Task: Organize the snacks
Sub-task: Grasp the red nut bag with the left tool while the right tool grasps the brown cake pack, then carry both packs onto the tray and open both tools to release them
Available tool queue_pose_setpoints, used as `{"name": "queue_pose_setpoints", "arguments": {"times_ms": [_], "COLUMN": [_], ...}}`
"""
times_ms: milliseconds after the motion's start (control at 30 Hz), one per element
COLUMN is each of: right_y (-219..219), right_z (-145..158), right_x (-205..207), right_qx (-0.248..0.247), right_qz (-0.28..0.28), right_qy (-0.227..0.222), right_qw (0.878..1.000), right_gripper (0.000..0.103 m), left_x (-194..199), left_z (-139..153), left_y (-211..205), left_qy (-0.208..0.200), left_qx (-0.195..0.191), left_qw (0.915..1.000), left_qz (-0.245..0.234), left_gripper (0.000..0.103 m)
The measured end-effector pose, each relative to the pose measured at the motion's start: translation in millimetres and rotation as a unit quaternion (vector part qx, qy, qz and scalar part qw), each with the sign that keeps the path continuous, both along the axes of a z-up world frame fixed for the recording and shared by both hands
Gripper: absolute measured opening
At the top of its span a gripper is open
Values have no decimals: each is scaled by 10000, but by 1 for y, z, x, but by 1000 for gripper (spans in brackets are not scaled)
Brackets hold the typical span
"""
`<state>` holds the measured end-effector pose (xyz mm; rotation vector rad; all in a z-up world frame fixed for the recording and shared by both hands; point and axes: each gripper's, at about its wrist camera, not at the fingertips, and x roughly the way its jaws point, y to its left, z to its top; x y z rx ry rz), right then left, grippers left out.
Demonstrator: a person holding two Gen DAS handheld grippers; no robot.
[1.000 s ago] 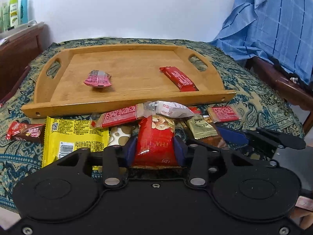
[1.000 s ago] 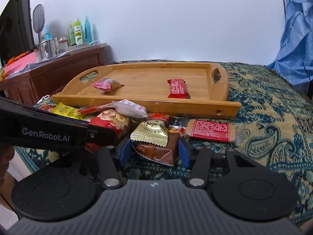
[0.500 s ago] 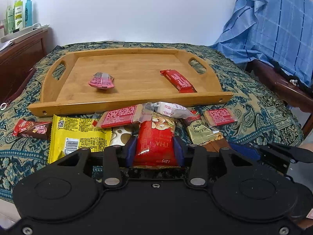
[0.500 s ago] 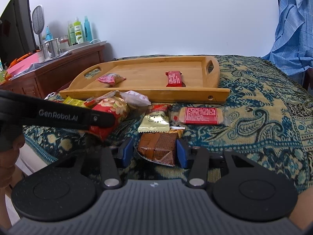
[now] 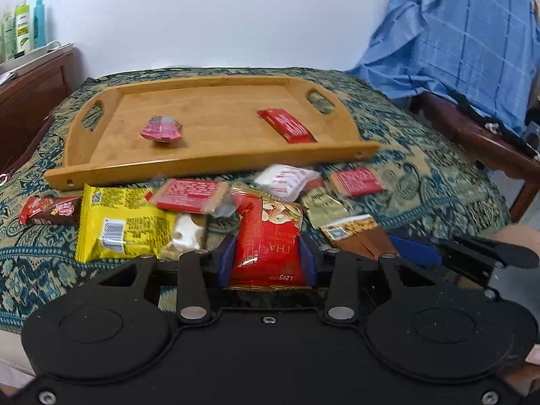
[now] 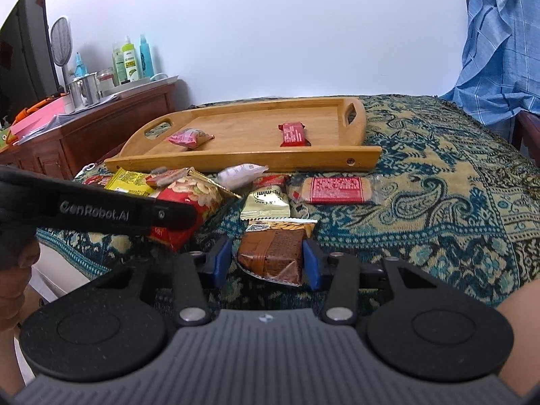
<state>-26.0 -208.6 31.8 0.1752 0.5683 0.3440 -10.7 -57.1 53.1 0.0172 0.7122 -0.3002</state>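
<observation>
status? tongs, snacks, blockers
Left tongs shut on red nut packet. Right tongs gripping brown packet, jaws just closing. Wooden tray ahead, path clear.

A lived-in room of a home is showing here; a paisley cloth (image 6: 438, 182) is covering the surface; a blue checked cloth (image 5: 472, 40) is hanging over dark wooden furniture; toiletry bottles (image 6: 131, 60) are standing on a wooden dresser (image 6: 101, 125) by a plain white wall (image 6: 270, 33).
</observation>
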Motion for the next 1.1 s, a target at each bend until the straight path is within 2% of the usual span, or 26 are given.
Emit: {"name": "queue_pose_setpoints", "arguments": {"times_ms": [600, 1100], "right_y": [-2, -5], "right_z": [16, 25], "right_x": [-12, -3], "right_qx": [69, 113], "right_qz": [-87, -190], "right_qy": [-253, -349], "right_qw": [9996, 9991], "right_gripper": [48, 48], "left_x": [-21, -14], "left_z": [18, 28], "left_y": [5, 7], "left_qy": [-201, -294], "left_qx": [-153, -129], "left_qw": [9997, 9994], "left_qz": [-64, 152], "left_gripper": [38, 38]}}
